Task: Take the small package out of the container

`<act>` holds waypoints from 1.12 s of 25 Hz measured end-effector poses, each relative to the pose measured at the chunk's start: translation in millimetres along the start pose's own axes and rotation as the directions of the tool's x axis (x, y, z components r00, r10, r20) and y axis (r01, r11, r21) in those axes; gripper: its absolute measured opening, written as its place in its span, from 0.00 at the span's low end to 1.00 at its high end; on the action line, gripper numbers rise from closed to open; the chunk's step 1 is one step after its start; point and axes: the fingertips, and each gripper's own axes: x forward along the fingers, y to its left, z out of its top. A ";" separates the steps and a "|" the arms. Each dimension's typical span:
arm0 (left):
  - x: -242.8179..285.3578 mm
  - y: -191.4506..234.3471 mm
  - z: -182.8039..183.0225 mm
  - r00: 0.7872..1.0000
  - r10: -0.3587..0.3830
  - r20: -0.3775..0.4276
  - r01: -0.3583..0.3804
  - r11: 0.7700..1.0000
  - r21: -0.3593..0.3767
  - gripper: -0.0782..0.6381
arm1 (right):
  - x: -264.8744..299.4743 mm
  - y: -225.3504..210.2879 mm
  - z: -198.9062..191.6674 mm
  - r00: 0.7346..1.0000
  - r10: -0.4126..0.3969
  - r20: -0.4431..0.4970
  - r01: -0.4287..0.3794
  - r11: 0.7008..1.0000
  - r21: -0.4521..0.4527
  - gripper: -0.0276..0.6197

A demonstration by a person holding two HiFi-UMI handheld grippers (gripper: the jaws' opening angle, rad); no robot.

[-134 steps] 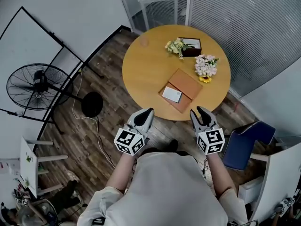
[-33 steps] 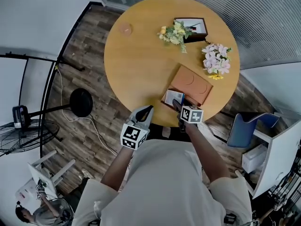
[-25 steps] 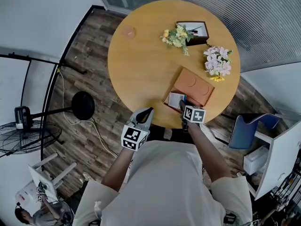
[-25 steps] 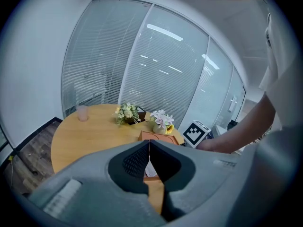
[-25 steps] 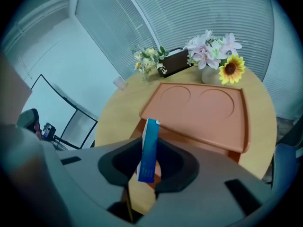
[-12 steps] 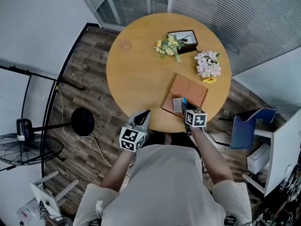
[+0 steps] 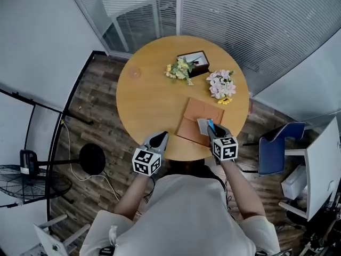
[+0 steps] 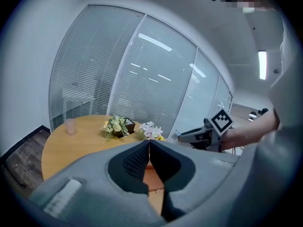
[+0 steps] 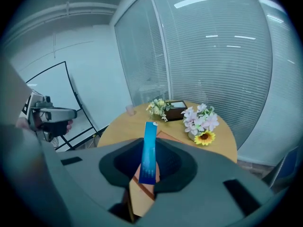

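Observation:
The small package (image 7: 205,126), white with a blue edge, stands edge-on between the jaws of my right gripper (image 7: 213,130), which is shut on it. In the right gripper view the package (image 9: 149,150) sticks up out of the jaws as a blue strip. It is held just above the flat brown container (image 7: 195,119), which lies near the front right of the round wooden table (image 7: 152,97). My left gripper (image 7: 161,137) hangs at the table's front edge with its jaws pressed together and nothing in them. The same left gripper (image 8: 148,152) fills the left gripper view.
A yellow flower bunch (image 7: 178,69) leans on a dark box (image 7: 195,61) at the table's back. Pink flowers (image 7: 220,83) lie to the right and a small cup (image 7: 134,73) to the left. A blue chair (image 7: 274,148) stands to the right and a fan base (image 7: 91,158) to the left.
My right gripper has drawn back toward me with the package, which lay in the container and now stands clear of it. The left gripper has kept its place.

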 end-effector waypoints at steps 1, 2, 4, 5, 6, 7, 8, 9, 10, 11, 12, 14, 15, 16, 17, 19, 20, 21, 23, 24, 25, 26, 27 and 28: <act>-0.6 -3.9 4.4 1.000 0.000 0.006 0.000 1.000 0.004 0.13 | -9.8 -1.3 7.2 1.000 -0.002 0.019 0.002 1.000 -0.005 0.16; -1.4 -8.1 8.9 1.000 0.001 0.013 -0.001 1.000 0.008 0.13 | -19.7 -3.1 14.2 0.999 -0.003 0.038 0.003 1.000 -0.009 0.16; -1.7 -16.9 18.0 1.000 0.008 0.026 -0.008 1.000 0.015 0.13 | -39.4 -9.1 27.9 0.997 -0.003 0.079 0.004 1.000 -0.015 0.16; -1.6 -21.6 22.4 0.999 0.013 0.033 -0.013 1.000 0.018 0.13 | -49.4 -12.5 34.3 0.995 -0.002 0.100 0.004 1.000 -0.017 0.16; -2.0 -26.7 26.4 0.999 0.018 0.039 -0.018 1.000 0.019 0.13 | -59.9 -15.8 40.1 0.993 -0.001 0.120 0.004 1.000 -0.021 0.16; -2.7 -32.5 30.1 0.999 0.023 0.045 -0.024 1.000 0.020 0.13 | -71.0 -19.1 45.3 0.990 -0.001 0.139 0.005 1.000 -0.027 0.16; -3.6 -38.8 33.5 0.998 0.029 0.053 -0.030 0.999 0.019 0.13 | -82.2 -22.6 50.0 0.987 -0.001 0.158 0.006 0.999 -0.034 0.16; -4.6 -45.5 36.9 0.997 0.035 0.061 -0.037 0.999 0.019 0.14 | -93.2 -26.2 54.7 0.984 0.001 0.177 0.006 0.999 -0.040 0.16; -5.8 -52.7 39.8 0.997 0.044 0.070 -0.045 0.999 0.019 0.13 | -104.1 -29.8 58.9 0.980 0.005 0.197 0.004 0.999 -0.043 0.16; -7.3 -60.5 42.1 0.996 0.053 0.077 -0.055 0.998 0.019 0.14 | -115.0 -33.3 62.0 0.977 0.010 0.215 0.000 0.999 -0.046 0.16; -9.1 -69.1 43.8 0.994 0.063 0.084 -0.064 0.998 0.018 0.13 | -125.9 -36.9 64.0 0.973 0.015 0.231 -0.004 0.999 -0.049 0.16; -13.6 -87.5 46.8 0.992 0.078 0.097 -0.080 0.997 0.015 0.13 | -147.0 -44.5 66.0 0.965 0.024 0.260 -0.010 0.998 -0.058 0.16; -16.5 -96.9 48.7 0.991 0.085 0.104 -0.087 0.996 0.015 0.13 | -157.2 -48.3 67.0 0.962 0.029 0.272 -0.011 0.998 -0.067 0.16; -20.3 -106.1 51.4 0.989 0.092 0.113 -0.095 0.995 0.017 0.13 | -167.3 -51.5 68.4 0.958 0.034 0.284 -0.012 0.997 -0.079 0.16; -24.8 -114.8 54.7 0.987 0.101 0.125 -0.105 0.994 0.021 0.13 | -177.4 -54.1 70.1 0.954 0.039 0.297 -0.012 0.996 -0.093 0.16; -34.6 -130.8 61.3 0.981 0.123 0.152 -0.129 0.991 0.032 0.13 | -197.1 -58.3 72.7 0.944 0.051 0.325 -0.012 0.993 -0.120 0.16; -39.3 -138.0 63.7 0.977 0.134 0.165 -0.141 0.989 0.036 0.14 | -206.6 -60.1 73.0 0.940 0.057 0.337 -0.013 0.991 -0.131 0.16; -43.9 -144.5 65.6 0.974 0.143 0.176 -0.152 0.988 0.038 0.13 | -215.5 -61.4 72.8 0.935 0.063 0.348 -0.015 0.990 -0.140 0.16; -54.0 -156.0 68.4 0.968 0.161 0.192 -0.170 0.985 0.034 0.14 | -231.3 -62.5 71.4 0.927 0.076 0.368 -0.020 0.988 -0.153 0.16; -59.4 -161.1 69.6 0.965 0.170 0.199 -0.179 0.983 0.031 0.13 | -238.3 -62.4 70.7 0.923 0.082 0.376 -0.024 0.987 -0.157 0.16; -64.7 -165.5 71.0 0.962 0.179 0.204 -0.189 0.982 0.028 0.14 | -244.6 -62.0 70.3 0.919 0.088 0.385 -0.026 0.986 -0.163 0.16; -69.6 -169.2 72.4 0.959 0.189 0.209 -0.198 0.980 0.027 0.14 | -250.2 -61.3 70.0 0.915 0.094 0.392 -0.029 0.985 -0.169 0.16; -74.3 -172.1 73.7 0.957 0.197 0.214 -0.207 0.978 0.027 0.14 | -255.1 -60.2 69.8 0.911 0.100 0.400 -0.031 0.984 -0.176 0.16; -78.7 -174.4 75.0 0.954 0.204 0.218 -0.215 0.976 0.029 0.14 | -259.4 -58.6 69.7 0.907 0.106 0.407 -0.033 0.983 -0.182 0.16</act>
